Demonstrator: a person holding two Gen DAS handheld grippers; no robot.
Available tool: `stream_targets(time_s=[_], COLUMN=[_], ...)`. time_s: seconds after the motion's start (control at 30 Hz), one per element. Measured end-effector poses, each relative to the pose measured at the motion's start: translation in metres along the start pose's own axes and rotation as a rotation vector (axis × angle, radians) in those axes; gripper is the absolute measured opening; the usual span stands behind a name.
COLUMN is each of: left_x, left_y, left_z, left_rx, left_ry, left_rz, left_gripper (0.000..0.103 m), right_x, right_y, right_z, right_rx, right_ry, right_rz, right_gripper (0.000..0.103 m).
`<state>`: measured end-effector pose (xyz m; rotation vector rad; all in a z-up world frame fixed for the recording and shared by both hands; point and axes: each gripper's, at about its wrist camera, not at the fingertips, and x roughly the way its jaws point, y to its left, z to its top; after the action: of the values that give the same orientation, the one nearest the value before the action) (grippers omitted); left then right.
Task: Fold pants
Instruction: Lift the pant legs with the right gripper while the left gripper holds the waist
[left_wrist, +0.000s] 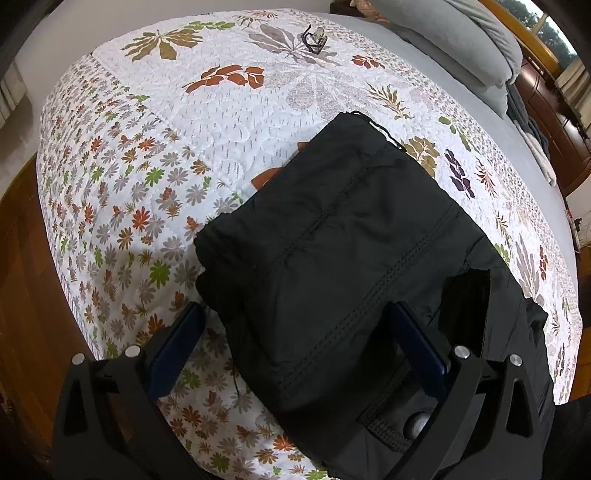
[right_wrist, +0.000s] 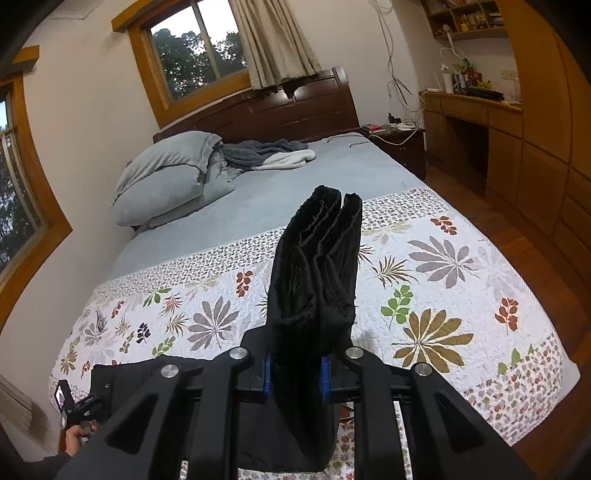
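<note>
The black pants (left_wrist: 332, 236) lie folded into a thick bundle on the floral quilt (left_wrist: 147, 184). My left gripper (left_wrist: 295, 332) is open, its blue fingers (left_wrist: 177, 343) spread either side of the bundle's near end, just above it. In the right wrist view, my right gripper (right_wrist: 295, 373) is shut on the stacked folded edge of the pants (right_wrist: 317, 266), which stands up between its blue pads (right_wrist: 324, 376). The left gripper (right_wrist: 74, 410) and the hand holding it show at the lower left of the right wrist view.
The quilt (right_wrist: 443, 295) covers the foot of a bed with a grey sheet (right_wrist: 295, 177), grey pillows (right_wrist: 162, 177) and a crumpled blanket (right_wrist: 266, 155). Glasses (left_wrist: 314, 38) lie on the far quilt. Wooden floor (right_wrist: 524, 266), a desk and a nightstand stand at right.
</note>
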<state>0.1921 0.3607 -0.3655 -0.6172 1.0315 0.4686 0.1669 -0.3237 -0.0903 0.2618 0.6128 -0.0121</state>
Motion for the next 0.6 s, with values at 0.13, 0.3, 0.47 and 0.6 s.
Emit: stream_targets(time_s=[0.13,0.3,0.47,0.6], left_x=[-0.001,-0.003,-0.004,-0.005], left_y=[0.002,0.005,0.007,0.008], left_z=[-0.002,-0.004,-0.004,-0.005], left_rx=[-0.003,-0.01,-0.013,-0.017], left_ry=[0.001,0.0,0.004,0.001], left_rz=[-0.011,-0.026,-0.038,-0.049], left_gripper=[0.1,0.1,0.1,0.1], right_x=[0.001,0.007,0.013,0.023], right_y=[0.011,0.028,0.046,0.063], right_z=[0.0,-0.002,-0.003,-0.009], right_rx=[-0.024,-0.069,-0.101,-0.156], right_ry=[0.007,0.023,0.046,0.075], right_rz=[0.0,-0.006,-0.002,-0.017], right_gripper=[0.018,0.018,0.018,0.018])
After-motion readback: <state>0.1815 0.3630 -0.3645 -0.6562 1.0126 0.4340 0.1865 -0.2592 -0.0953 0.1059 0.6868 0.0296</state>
